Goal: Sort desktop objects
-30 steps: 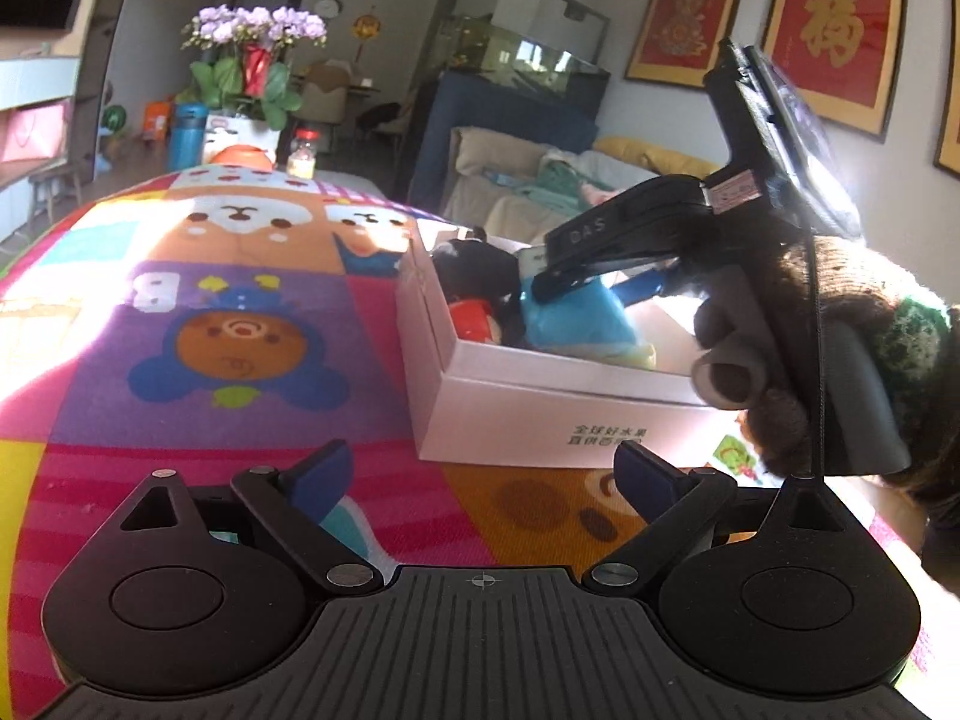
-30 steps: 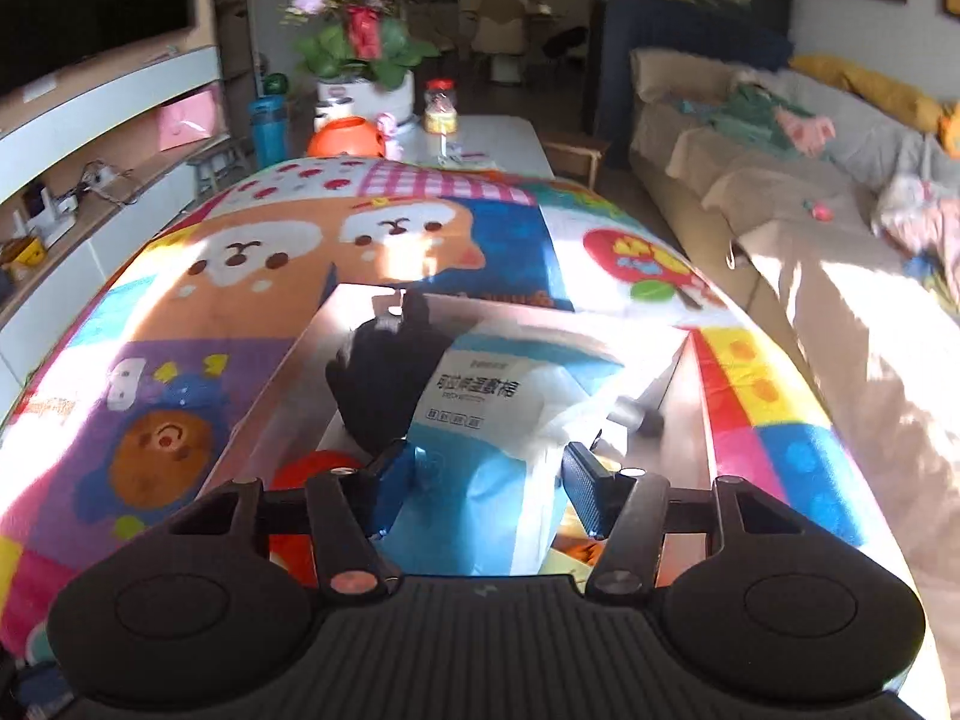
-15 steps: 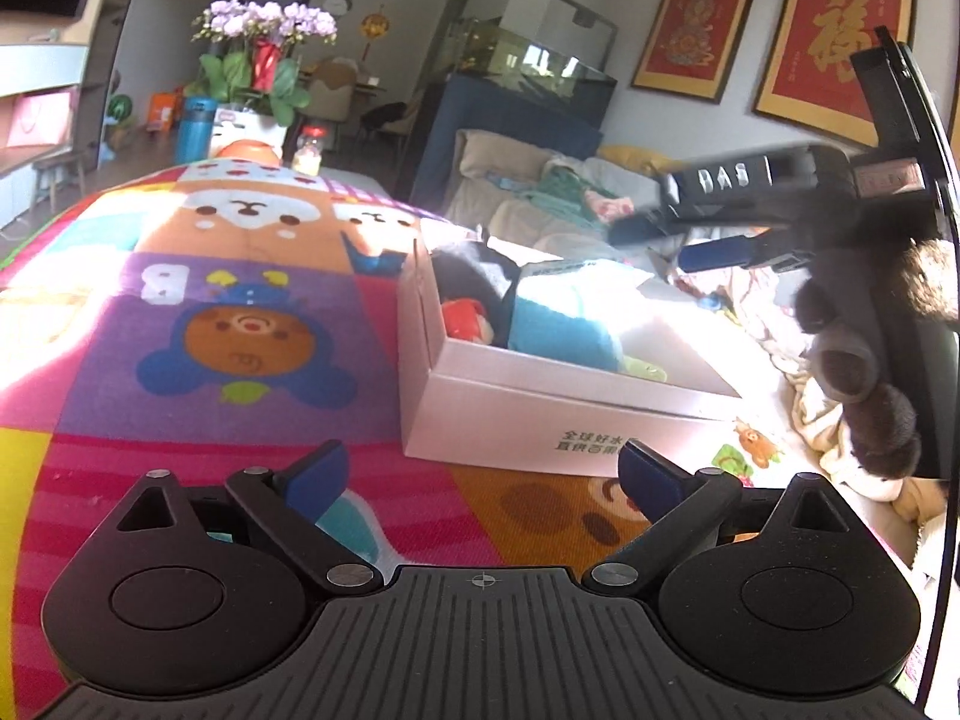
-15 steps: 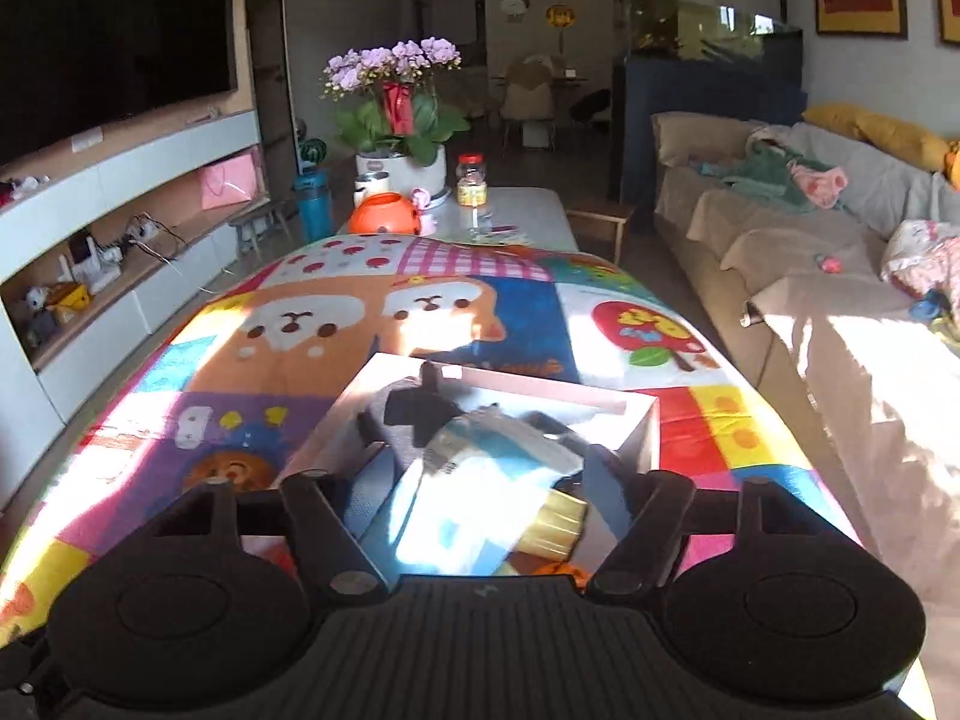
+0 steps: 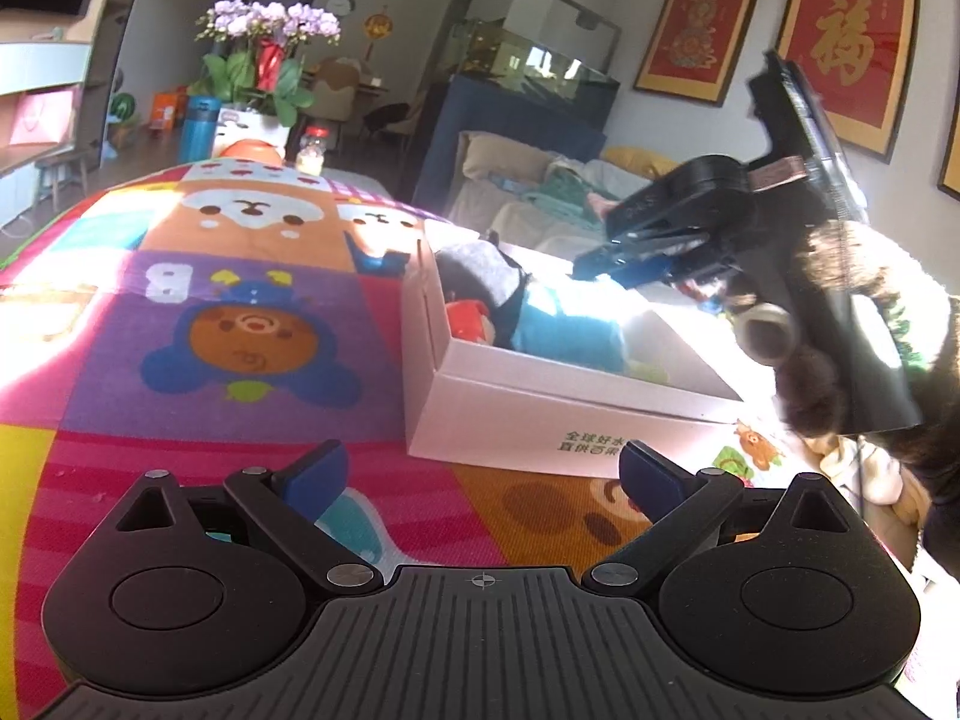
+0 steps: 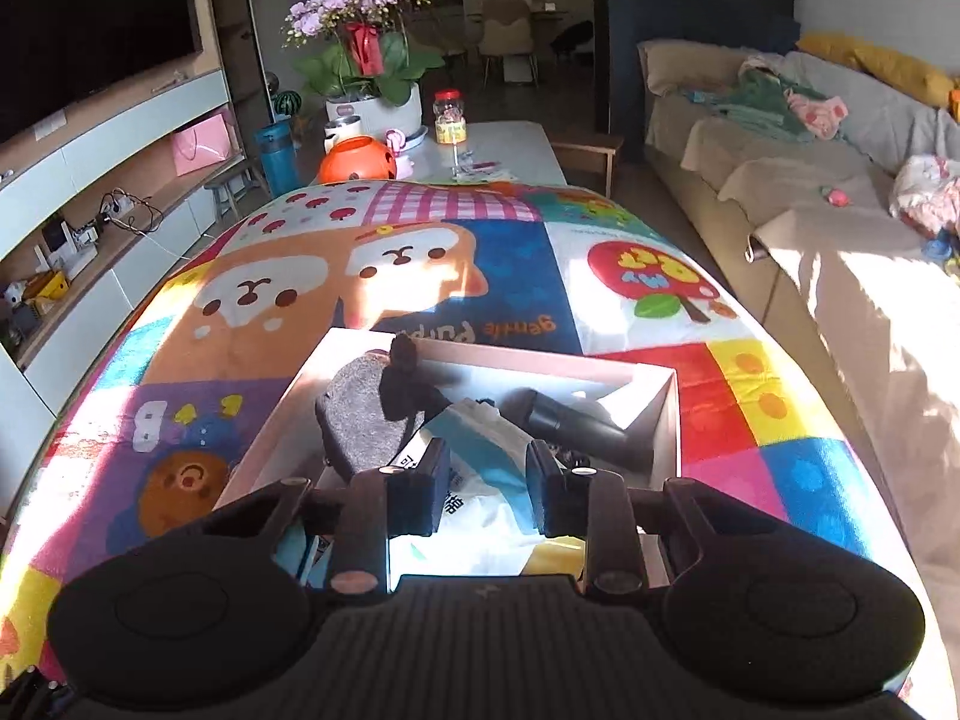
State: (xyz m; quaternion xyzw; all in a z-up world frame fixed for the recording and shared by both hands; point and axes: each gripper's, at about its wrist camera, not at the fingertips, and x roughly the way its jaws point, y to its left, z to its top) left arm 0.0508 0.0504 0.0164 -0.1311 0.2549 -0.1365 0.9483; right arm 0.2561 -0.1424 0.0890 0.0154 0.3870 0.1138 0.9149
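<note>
A: Left wrist view: what is shown?
B: Left gripper [image 5: 480,480] is held wide open, empty, before the box [image 5: 540,414].

A: Right wrist view?
B: Right gripper [image 6: 486,492] is held partly open, empty, above the pouch [image 6: 480,480] in the box; soft, light, probably best pinched at an edge.

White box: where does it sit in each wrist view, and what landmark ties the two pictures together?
Left wrist: white box right of centre, beyond the blue fingertips.
Right wrist: white box lower centre, directly ahead of the fingers.
Shared landmark: purple orchid pot at the table's far end.
</note>
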